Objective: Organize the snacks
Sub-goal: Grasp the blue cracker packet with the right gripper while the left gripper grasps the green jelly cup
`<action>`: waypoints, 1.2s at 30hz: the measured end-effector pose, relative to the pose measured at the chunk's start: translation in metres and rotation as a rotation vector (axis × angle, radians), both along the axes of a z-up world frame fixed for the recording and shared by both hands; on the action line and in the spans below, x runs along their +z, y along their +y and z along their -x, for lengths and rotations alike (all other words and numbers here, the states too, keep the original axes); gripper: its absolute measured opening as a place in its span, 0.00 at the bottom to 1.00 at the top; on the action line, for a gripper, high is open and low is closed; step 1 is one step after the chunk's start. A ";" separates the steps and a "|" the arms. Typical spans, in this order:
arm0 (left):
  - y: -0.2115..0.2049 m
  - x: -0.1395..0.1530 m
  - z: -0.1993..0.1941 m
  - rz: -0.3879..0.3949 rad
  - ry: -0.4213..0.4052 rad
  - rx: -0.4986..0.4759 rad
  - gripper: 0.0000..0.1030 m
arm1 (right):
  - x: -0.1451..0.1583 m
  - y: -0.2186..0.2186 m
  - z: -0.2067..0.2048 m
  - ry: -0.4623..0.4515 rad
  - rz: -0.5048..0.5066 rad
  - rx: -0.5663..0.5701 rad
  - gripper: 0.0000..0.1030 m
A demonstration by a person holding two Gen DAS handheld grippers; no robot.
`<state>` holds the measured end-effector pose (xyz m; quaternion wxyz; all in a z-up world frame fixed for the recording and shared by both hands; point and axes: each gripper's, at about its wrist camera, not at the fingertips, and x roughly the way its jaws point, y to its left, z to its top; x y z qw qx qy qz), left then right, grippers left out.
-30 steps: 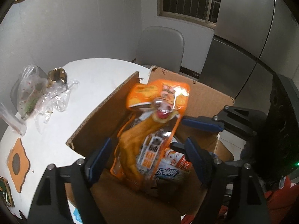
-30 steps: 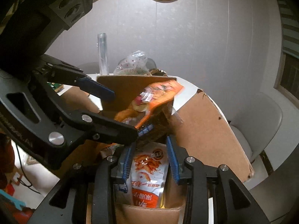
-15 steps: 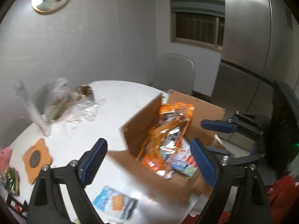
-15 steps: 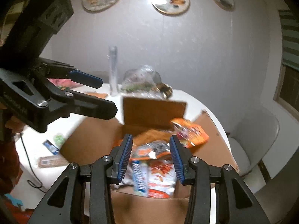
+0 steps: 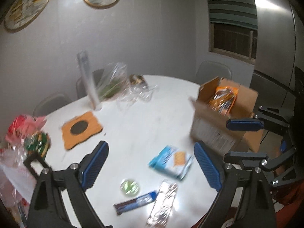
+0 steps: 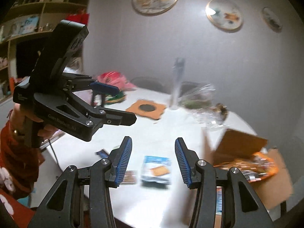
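A cardboard box [image 5: 214, 131] stands at the table's right edge with an orange snack bag [image 5: 224, 96] in it; both show in the right wrist view, box [image 6: 239, 142] and bag [image 6: 252, 165]. A blue cracker packet [image 5: 171, 161] [image 6: 155, 169], a silver wrapper [image 5: 163, 201], a dark blue bar [image 5: 134, 205] and a green round snack [image 5: 130, 187] lie on the white table [image 5: 136, 117]. My left gripper [image 5: 150, 165] is open and empty above them. My right gripper [image 6: 153, 161] is open and empty over the blue packet.
An orange coaster [image 5: 81, 128], a clear tube [image 5: 87, 79], crumpled clear bags [image 5: 121, 87] and red and green snack bags [image 5: 26, 133] sit on the table's far and left parts. Chairs [image 5: 213, 72] stand behind the table. Shelves [image 6: 28, 19] fill the left wall.
Both grippers pulled back from the box and swung left over the table. The orange bag stays in the box. The right gripper's jaws have opened wider.
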<state>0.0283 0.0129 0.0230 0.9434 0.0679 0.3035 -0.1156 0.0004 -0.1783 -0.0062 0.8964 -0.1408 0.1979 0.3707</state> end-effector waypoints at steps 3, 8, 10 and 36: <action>0.023 -0.026 0.003 0.004 0.033 0.017 0.87 | -0.018 0.026 -0.003 0.051 0.021 0.027 0.43; 0.050 -0.078 -0.009 0.003 0.125 0.046 0.87 | -0.055 0.047 -0.026 0.144 0.055 0.007 0.47; 0.059 -0.095 -0.018 0.022 0.164 0.055 0.87 | -0.067 0.051 -0.036 0.167 0.070 -0.019 0.48; 0.064 -0.168 -0.071 0.117 0.340 0.049 0.49 | -0.153 0.063 -0.139 0.337 0.162 -0.173 0.84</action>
